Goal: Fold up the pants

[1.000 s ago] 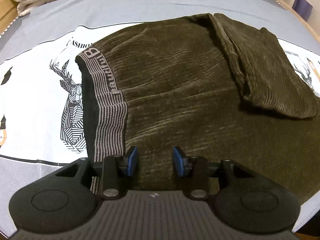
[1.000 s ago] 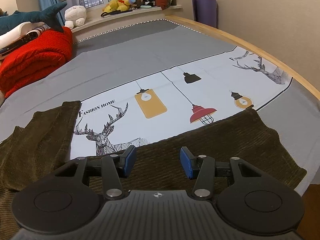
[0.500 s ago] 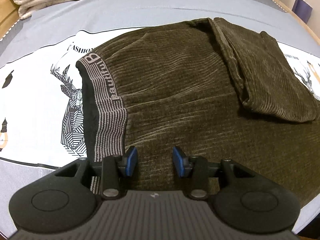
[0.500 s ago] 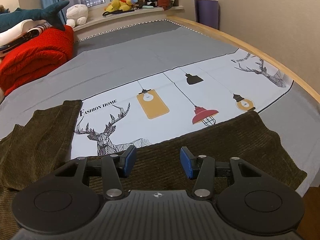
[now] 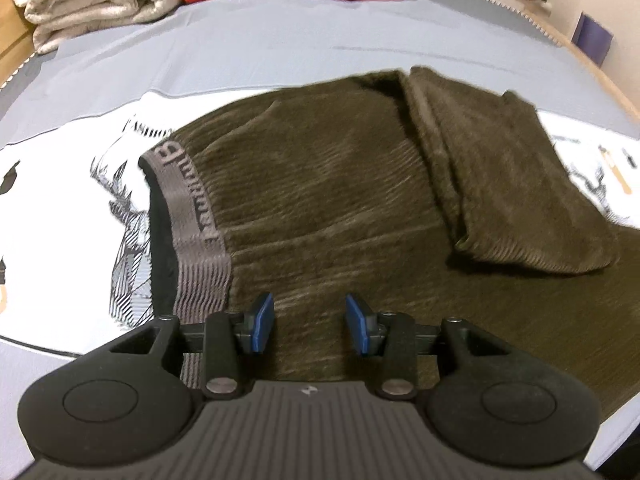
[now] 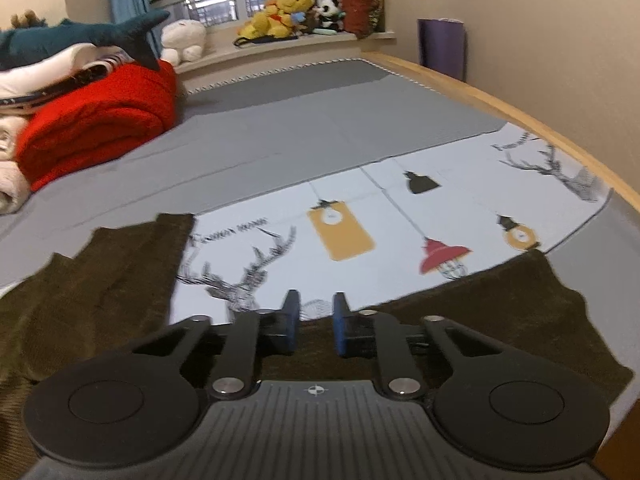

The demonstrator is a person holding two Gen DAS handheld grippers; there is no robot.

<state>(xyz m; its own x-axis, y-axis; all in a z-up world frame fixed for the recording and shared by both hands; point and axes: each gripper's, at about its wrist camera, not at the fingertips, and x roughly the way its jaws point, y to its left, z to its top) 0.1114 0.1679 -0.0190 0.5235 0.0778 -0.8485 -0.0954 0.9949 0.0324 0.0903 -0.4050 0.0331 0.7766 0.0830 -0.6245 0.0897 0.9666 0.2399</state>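
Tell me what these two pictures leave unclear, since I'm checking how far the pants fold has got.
- Waistband lettering: left wrist view, motion blur, unreadable.
- Near edge of the pants: left wrist view, hidden behind the left gripper.
- Whether the right gripper pinches cloth: right wrist view, jaws narrowed with a gap, contact blurred.
- Leg hem: right wrist view, its near corner hidden behind the gripper body.

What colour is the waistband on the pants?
Grey, with darker lettering and thin stripes: the waistband on the olive-brown pants shows best in the left wrist view.

The left gripper (image 5: 310,322) hangs with its jaws apart over dark brown pants (image 5: 340,208) on a bed (image 5: 280,48). The waistband (image 5: 190,216) lies left; one leg (image 5: 500,184) is folded across.
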